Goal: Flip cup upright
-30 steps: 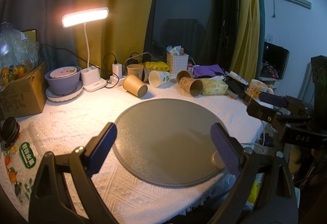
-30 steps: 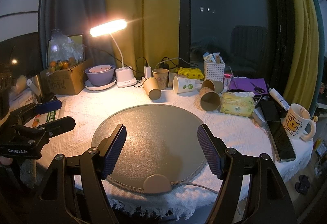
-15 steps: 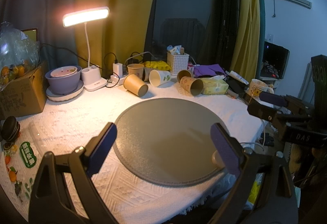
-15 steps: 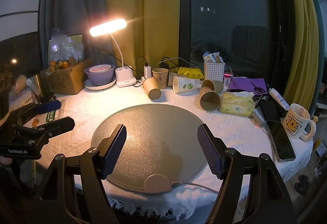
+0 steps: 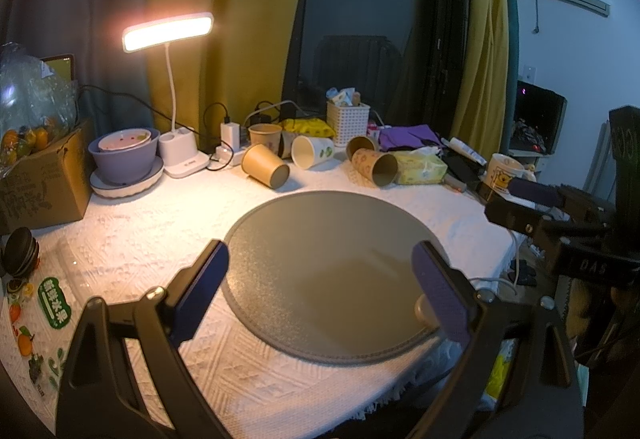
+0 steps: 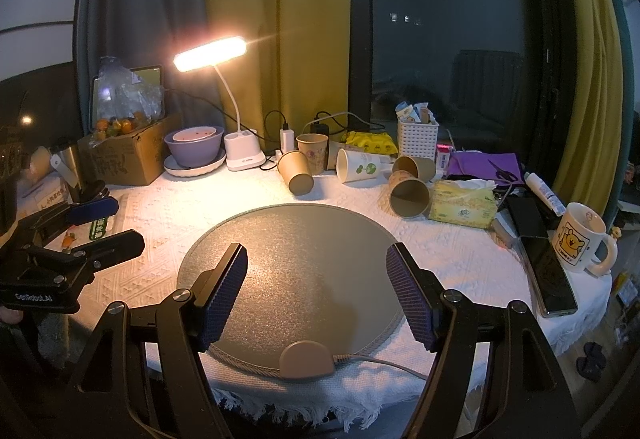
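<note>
Several paper cups lie on their sides at the back of the white tablecloth: a brown cup (image 5: 265, 165) (image 6: 295, 171), a white cup with green print (image 5: 312, 152) (image 6: 358, 165), and two patterned brown cups (image 5: 375, 167) (image 6: 410, 191). One brown cup (image 6: 312, 153) stands upright behind them. My left gripper (image 5: 320, 293) is open and empty over the near edge of the round grey mat (image 5: 320, 239). My right gripper (image 6: 316, 293) is open and empty over the same mat (image 6: 300, 239). Each gripper also shows at the side of the other's view.
A lit desk lamp (image 6: 210, 55), a purple bowl (image 6: 194, 147), a cardboard box of oranges (image 6: 124, 155), a white basket (image 6: 418, 137), a tissue pack (image 6: 464, 201), a phone (image 6: 550, 275) and a bear mug (image 6: 580, 239) stand around the mat. The table edge is near.
</note>
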Action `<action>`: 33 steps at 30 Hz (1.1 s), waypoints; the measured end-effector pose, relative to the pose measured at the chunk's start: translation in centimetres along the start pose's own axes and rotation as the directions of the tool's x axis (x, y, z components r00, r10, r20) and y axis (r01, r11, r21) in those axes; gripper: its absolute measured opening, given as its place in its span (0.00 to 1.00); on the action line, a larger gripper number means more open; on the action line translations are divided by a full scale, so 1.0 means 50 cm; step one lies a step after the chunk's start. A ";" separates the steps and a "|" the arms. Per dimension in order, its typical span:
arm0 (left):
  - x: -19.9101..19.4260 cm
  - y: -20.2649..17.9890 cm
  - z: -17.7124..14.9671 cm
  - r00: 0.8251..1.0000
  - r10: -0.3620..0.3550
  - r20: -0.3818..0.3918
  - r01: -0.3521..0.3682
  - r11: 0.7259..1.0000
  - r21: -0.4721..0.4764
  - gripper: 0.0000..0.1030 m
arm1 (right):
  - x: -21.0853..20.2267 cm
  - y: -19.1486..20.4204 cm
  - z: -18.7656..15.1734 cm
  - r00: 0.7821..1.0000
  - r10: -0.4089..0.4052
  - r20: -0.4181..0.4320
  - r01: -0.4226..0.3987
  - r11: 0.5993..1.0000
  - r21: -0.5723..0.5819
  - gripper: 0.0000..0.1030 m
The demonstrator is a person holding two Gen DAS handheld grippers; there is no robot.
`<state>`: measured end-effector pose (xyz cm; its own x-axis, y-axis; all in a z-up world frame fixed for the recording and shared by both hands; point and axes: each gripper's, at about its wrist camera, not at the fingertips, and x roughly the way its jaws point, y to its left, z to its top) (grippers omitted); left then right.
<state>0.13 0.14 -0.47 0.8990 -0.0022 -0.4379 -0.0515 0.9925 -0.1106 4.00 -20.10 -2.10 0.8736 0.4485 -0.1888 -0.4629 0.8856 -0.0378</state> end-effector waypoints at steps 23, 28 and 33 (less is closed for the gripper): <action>0.016 0.008 -0.004 1.000 -0.002 -0.012 0.002 1.000 0.006 0.91 | 0.008 -0.001 0.004 1.000 -0.003 -0.006 0.003 1.000 -0.005 0.73; 0.059 0.011 -0.003 0.999 -0.005 -0.045 0.005 1.000 0.019 0.91 | 0.030 -0.029 -0.001 1.000 -0.013 -0.025 0.013 1.000 0.002 0.73; 0.115 0.002 0.015 0.996 -0.017 -0.084 0.020 0.999 0.037 0.91 | 0.063 -0.074 -0.003 0.998 -0.044 -0.051 0.046 0.998 0.035 0.73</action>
<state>5.62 0.31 -2.35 0.8602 -0.0288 -0.5091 -0.0175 0.9961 -0.0860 8.43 -21.99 -2.69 0.8842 0.4026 -0.2370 -0.4169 0.9089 -0.0116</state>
